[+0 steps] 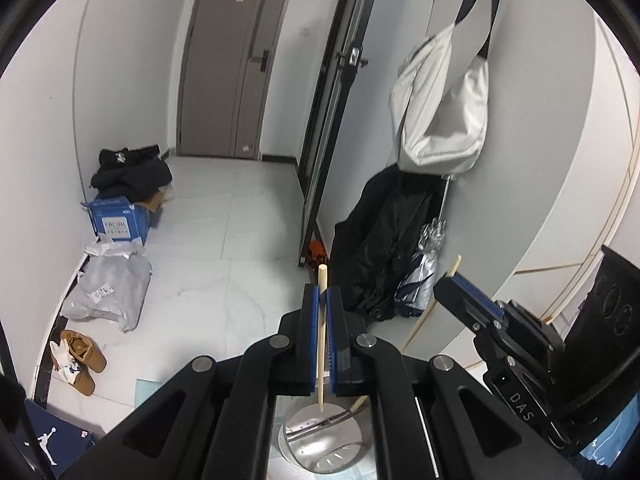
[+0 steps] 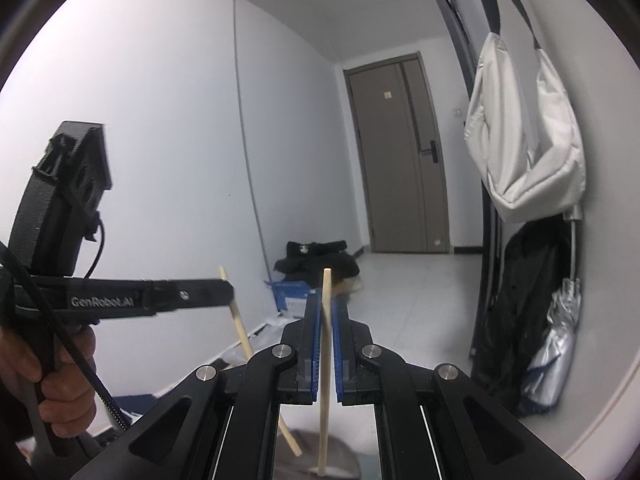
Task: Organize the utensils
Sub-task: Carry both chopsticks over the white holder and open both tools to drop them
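My left gripper [image 1: 322, 294] is shut on a wooden chopstick [image 1: 321, 344] held upright, its lower tip over a round steel utensil holder [image 1: 320, 440]. My right gripper [image 2: 328, 308] is shut on a second wooden chopstick [image 2: 326, 360], also upright, its lower end above the holder's grey rim [image 2: 340, 452]. In the left wrist view the right gripper [image 1: 472, 292] stands close on the right with its chopstick [image 1: 454, 266] sticking out. In the right wrist view the left gripper [image 2: 224, 292] is at left with its chopstick [image 2: 244, 336]. A metal utensil [image 1: 320, 424] lies in the holder.
A white bag [image 1: 440, 112], black coat [image 1: 384, 240] and folded umbrella [image 1: 424, 268] hang on the wall to the right. On the floor lie a blue carton [image 1: 116, 220], grey plastic bags [image 1: 108, 284], shoes [image 1: 80, 356] and black clothes [image 1: 128, 172]. A grey door [image 1: 232, 60] closes the hallway.
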Available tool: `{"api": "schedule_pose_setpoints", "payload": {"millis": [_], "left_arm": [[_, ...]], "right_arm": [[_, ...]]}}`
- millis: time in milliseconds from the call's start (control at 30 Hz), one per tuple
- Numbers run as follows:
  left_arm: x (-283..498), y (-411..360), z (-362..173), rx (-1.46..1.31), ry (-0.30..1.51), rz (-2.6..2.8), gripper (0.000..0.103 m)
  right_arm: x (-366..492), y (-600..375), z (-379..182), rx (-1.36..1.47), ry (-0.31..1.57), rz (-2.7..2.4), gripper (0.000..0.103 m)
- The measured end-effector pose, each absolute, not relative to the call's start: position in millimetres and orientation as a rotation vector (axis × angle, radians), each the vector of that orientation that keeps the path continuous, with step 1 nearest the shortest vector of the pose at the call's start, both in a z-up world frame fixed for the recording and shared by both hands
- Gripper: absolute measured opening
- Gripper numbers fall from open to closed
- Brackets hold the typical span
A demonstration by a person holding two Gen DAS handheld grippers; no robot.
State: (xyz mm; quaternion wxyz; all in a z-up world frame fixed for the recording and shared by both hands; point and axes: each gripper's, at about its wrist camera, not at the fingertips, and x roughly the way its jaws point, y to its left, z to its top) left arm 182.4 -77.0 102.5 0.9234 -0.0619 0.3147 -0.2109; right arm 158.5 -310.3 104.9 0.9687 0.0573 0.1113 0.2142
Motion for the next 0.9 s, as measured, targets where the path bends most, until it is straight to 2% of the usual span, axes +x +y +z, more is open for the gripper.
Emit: {"api": "schedule_pose_setpoints", "payload": {"millis": [400, 800, 900], "left_arm": [[201.4, -90.3, 77.1, -0.016, 0.724, -0.471, 0.001], [216.0, -97.7, 64.0, -0.044, 0.87, -0.562, 0.001], [216.4, -95.3, 68.5, -0.023, 0.862, -0.53, 0.006]], "right_arm": [[181.8, -309.5, 63.6, 0.089, 0.27, 0.493, 0.005], [180.8, -304.3, 36.1, 0.069, 0.38, 0.529, 0.008], [180.9, -299.6, 32.3, 0.056, 0.427, 0.533, 0.009]]}}
